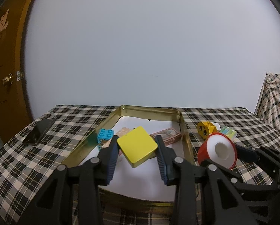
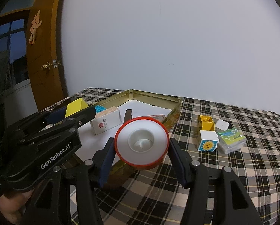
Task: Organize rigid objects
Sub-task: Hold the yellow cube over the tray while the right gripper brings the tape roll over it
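My left gripper [image 1: 137,148] is shut on a flat yellow box [image 1: 137,146] and holds it tilted above the gold tin tray [image 1: 151,112]. My right gripper [image 2: 141,146] is shut on a red and white tape roll [image 2: 141,143], held over the tray's right rim [image 2: 174,110]; it also shows in the left wrist view [image 1: 217,150]. In the tray lie a blue brick [image 1: 105,136], a white box [image 2: 106,122] and a brown patterned box [image 1: 168,136]. A yellow face brick [image 1: 205,128], a white sun brick [image 2: 208,143] and a green-labelled clear box [image 2: 231,139] sit on the cloth to the right.
A black phone [image 1: 38,132] lies at the table's left. A small white cube [image 2: 221,125] sits behind the sun brick. A brown door [image 1: 5,71] stands at left, a white wall behind the checked table [image 2: 243,168]. A checked chair [image 1: 275,101] is at far right.
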Action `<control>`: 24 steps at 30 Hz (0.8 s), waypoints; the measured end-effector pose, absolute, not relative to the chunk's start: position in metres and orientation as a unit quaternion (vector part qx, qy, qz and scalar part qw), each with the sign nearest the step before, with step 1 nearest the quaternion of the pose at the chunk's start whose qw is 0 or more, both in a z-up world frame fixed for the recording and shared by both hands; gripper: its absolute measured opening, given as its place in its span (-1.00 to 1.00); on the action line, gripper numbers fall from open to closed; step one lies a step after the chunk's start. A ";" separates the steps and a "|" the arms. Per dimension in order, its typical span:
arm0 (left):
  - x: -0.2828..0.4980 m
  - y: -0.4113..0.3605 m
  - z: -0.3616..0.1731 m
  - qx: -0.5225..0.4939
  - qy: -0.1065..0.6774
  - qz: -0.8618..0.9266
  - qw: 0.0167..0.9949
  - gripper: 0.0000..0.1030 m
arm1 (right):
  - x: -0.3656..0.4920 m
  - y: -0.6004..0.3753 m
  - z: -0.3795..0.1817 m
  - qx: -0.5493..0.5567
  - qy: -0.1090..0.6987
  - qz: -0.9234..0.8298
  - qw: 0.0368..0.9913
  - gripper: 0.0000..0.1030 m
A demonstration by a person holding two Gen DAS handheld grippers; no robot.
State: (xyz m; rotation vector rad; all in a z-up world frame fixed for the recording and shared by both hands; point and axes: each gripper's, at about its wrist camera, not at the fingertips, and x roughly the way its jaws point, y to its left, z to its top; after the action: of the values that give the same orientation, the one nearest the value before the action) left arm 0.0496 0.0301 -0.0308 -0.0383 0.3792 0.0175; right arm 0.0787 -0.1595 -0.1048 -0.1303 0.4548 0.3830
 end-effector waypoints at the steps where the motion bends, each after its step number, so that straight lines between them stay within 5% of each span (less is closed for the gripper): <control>1: 0.049 0.031 -0.031 -0.020 0.188 0.010 0.982 -0.27 | 0.079 -0.160 -0.105 -0.063 0.225 0.189 0.954 0.14; 24: 0.048 0.062 -0.032 -0.035 0.188 0.031 0.981 -0.27 | 0.078 -0.136 -0.108 -0.074 0.228 0.201 0.950 0.14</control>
State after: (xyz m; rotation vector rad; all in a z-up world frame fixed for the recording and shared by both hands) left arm 0.0479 0.0623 -0.0324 -0.0707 0.3783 0.0624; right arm 0.0783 -0.1356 -0.1082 -0.1500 0.4641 0.4085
